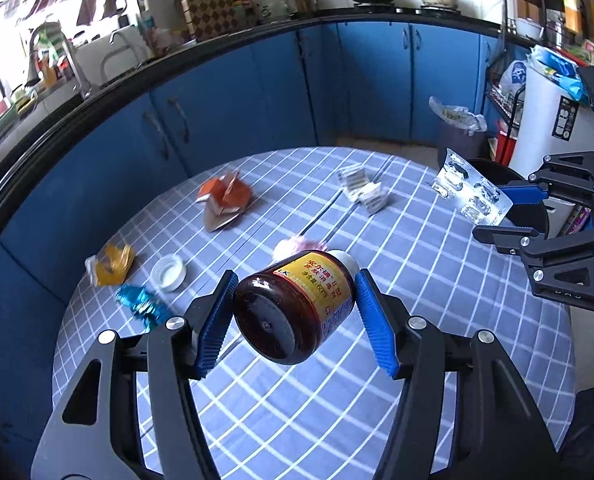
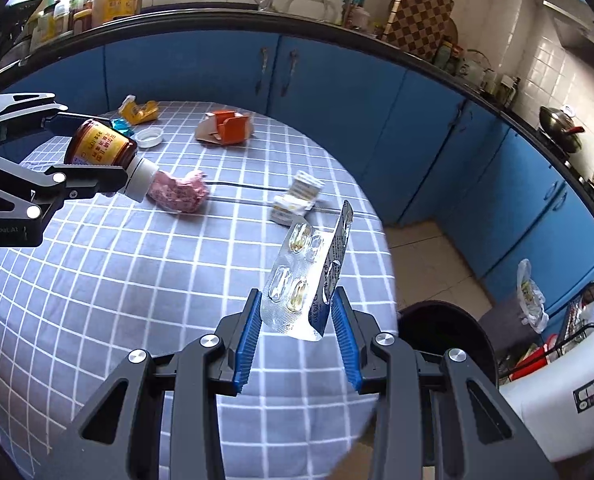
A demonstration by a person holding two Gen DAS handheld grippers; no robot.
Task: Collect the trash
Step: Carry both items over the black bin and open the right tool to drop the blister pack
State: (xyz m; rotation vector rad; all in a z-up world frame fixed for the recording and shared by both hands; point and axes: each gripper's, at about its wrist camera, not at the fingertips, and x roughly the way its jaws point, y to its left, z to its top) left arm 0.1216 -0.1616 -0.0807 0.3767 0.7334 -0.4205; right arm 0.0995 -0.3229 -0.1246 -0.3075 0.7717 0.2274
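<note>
Left gripper [image 1: 295, 312]: your jaws are clamped on the brown bottle [image 1: 293, 308], pads on its sides, base toward the camera, white neck pointing away. It's lifted clear of the table [image 1: 437, 320].

Right gripper [image 2: 297, 322]: jaws closed on the blister pack [image 2: 305, 280], which stands up between the pads and is curled. Contact looks like it's on the lower edges only, though I can't be sure how much foil is really between the pads from this angle.

Outward: still on the checked cloth are the pink wad [image 2: 179, 192] at centre left of the right view, the white cap [image 1: 169, 272], the orange carton [image 1: 225, 204], the small white box [image 1: 363, 188], the yellow wrapper [image 1: 111, 266] and the blue foil wrapper [image 1: 141, 304]. The black bin [image 2: 445, 340] sits off the table edge, lower right of the right view, close to your right gripper.

Risks:
- Bottle is round and smooth, held on its sides. A quick swing or tilt could roll it out of the pads.
- Blister pack is thin and bent; it may buckle and slip free before you're over the bin.
- Both grippers heading to one opening, so they may collide. Go one at a time.
</note>
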